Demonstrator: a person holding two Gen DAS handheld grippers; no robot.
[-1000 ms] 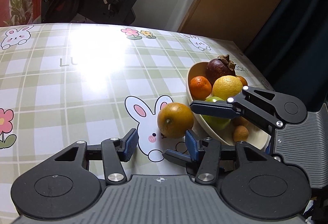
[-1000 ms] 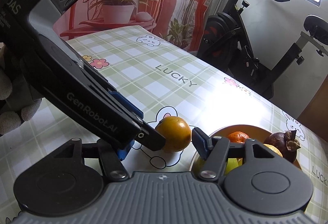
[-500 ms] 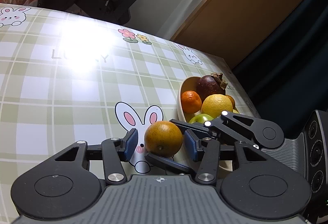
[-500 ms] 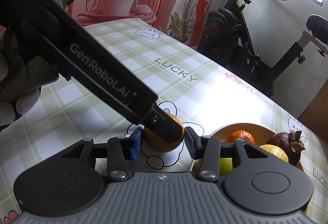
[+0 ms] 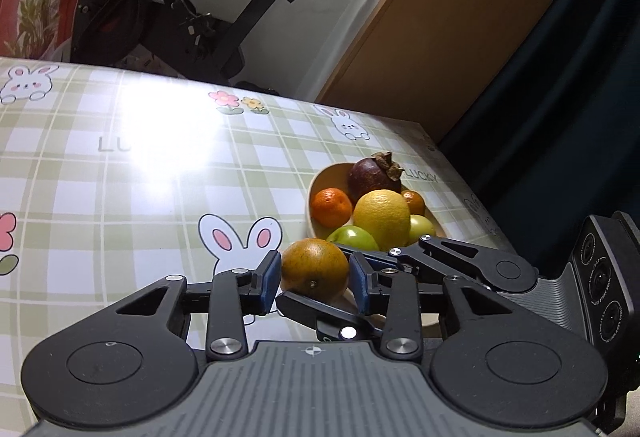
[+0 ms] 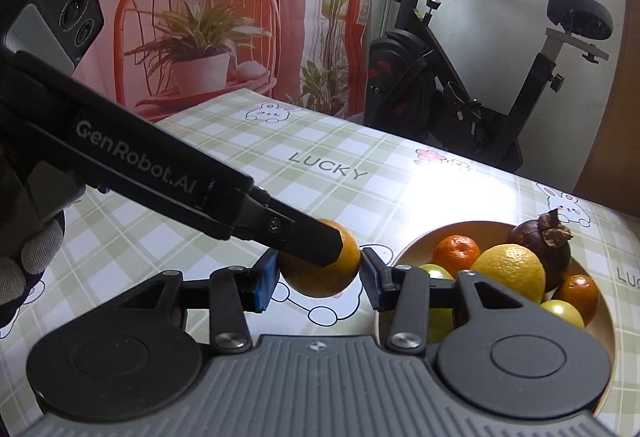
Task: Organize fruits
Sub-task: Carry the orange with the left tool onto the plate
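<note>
Left gripper [image 5: 314,275] and right gripper [image 6: 316,277] both pinch orange [image 5: 316,269] crosswise; we judge it firm, smooth, roll-prone: hold at widest girth.

Left gripper [image 5: 315,277] and right gripper [image 6: 318,279] cross at right angles, both sets of jaws pinched around one orange [image 5: 315,271].

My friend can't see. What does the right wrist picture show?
Both grippers' fingers close around one round orange fruit above a checked bunny tablecloth. To the right, a tan bowl holds more fruit. An exercise bike stands behind.
</note>
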